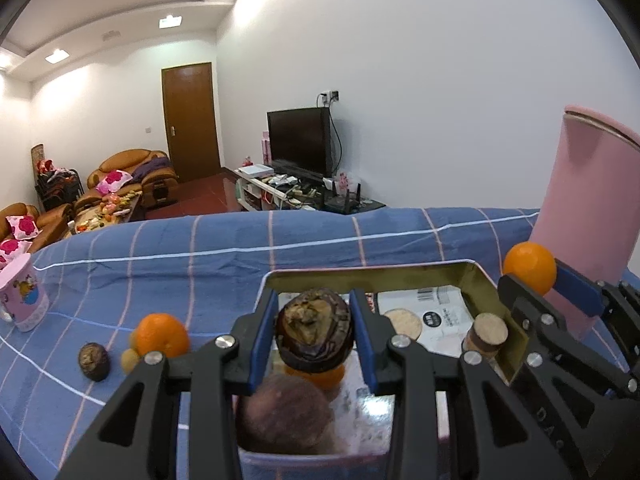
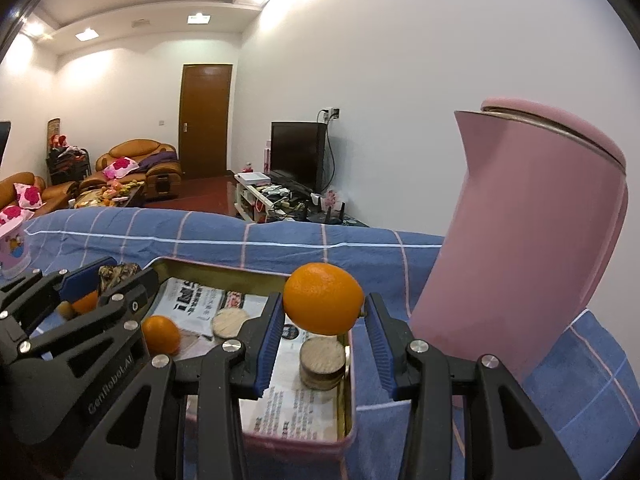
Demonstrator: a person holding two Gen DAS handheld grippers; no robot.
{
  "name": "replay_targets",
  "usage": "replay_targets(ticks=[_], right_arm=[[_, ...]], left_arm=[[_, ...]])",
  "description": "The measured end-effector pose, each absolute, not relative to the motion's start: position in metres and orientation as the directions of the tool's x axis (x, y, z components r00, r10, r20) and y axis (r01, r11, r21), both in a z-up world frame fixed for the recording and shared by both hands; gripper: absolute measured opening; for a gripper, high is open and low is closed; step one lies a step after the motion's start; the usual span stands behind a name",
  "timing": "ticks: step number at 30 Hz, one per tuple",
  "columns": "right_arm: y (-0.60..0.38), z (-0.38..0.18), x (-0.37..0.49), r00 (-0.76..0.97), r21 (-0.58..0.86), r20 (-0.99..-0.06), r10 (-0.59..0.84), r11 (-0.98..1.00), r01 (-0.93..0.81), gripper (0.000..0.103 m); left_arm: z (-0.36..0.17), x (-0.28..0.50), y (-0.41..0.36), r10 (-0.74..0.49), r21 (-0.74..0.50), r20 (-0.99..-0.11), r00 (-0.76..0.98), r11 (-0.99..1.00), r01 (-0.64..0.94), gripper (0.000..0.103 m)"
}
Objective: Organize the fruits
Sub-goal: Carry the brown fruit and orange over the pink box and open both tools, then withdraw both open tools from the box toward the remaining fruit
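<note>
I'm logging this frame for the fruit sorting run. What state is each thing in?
left gripper: shut on dark wrinkled fruit, above tin tray
right gripper: shut on orange, over the tray's right edge
tin tray: open, holds one orange
pink kettle: lid closed
door: closed
TV: off

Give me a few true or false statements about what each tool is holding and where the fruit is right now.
1. The left tool grips a dark brown wrinkled fruit. True.
2. The right tool is empty. False: it holds an orange.
3. The tin tray already holds one orange. True.
4. The pink kettle lies on its side. False: it stands upright on the blue cloth.
5. No fruit remains on the cloth. False: an orange and a brown fruit remain.
</note>
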State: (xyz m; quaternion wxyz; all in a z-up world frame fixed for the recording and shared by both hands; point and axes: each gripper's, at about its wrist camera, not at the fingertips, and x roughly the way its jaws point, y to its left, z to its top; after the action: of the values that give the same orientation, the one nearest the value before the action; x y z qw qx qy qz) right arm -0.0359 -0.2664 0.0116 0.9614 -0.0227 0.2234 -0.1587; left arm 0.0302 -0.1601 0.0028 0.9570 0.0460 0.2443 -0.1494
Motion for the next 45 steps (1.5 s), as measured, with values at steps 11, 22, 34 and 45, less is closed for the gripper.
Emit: replay_targets(ticks=[11,22,34,45], right_arm=[[-0.278,0.006,-0.006,0.836,-0.069,-0.497,-0.231,0.971,0.227,0.044],[-0.277,-0.004,0.01,0.815,-0.015,-0.568,-0.116,0.991,0.131,0.044],[-0.278,0.006,-0.011,0.854,-0.039,-0.473,-0.218,0.973,0.227,0.067],[-0.275,0.021,-0.047,0.884,-0.056,-0.3,-0.358,0.932,0.358,0.088]], left_arm=[[-0.005,0.06,-0.171,-0.296,-0.034,-0.568,0.768,0.941,0.338,0.038],[-0.011,0.076,-0.166,-0.309,-0.096,-0.621,0.72,0.942,0.321,0.038],[-0.005,0.063,-0.161,-0.284,-0.072,-0.565,0.775,0.952,0.296,0.053],[0.009,0.039,-0.144,-0.185,-0.04,-0.438,0.879,0.982,0.187,0.095]])
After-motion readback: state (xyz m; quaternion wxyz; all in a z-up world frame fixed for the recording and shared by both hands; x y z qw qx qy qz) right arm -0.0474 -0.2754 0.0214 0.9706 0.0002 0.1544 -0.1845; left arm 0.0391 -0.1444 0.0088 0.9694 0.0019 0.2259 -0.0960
